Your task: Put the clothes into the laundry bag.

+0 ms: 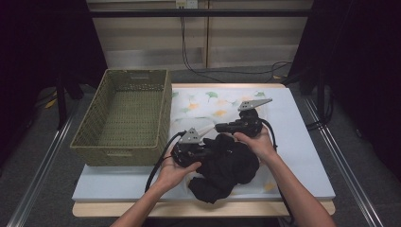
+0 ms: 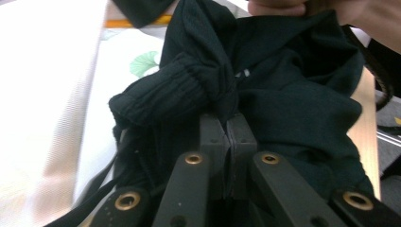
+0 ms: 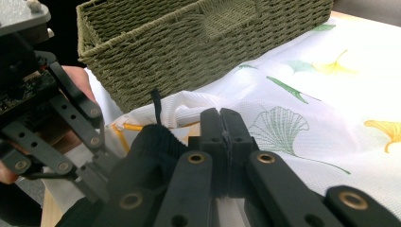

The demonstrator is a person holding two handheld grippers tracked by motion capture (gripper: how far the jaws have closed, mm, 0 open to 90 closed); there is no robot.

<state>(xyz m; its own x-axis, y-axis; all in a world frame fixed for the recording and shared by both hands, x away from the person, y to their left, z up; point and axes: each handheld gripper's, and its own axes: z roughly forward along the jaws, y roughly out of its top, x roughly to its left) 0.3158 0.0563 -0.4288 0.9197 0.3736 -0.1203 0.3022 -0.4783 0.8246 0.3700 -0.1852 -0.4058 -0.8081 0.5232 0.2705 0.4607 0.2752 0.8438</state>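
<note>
Left gripper (image 1: 201, 153) jaws clamped on black garment (image 1: 227, 165), lower centre of frame. Right gripper (image 3: 222, 137) jaws pinched on same garment. Basket (image 1: 125, 118) at left.

Looks like a lab recording cell, not a home: black curtains (image 1: 42, 42) closing off upper left and upper right of the frame, aluminium rails (image 1: 45, 163) along both lower edges, grey carpet floor. Bare cables (image 1: 189, 52) hanging from a wall socket (image 1: 186, 4) at top centre, down plain panelled wall. Staged worktop at centre: wooden table (image 1: 198, 209) with pale foam pad (image 1: 302, 156), leaf-print cloth (image 1: 208, 101), wicker basket (image 1: 125, 116).
</note>
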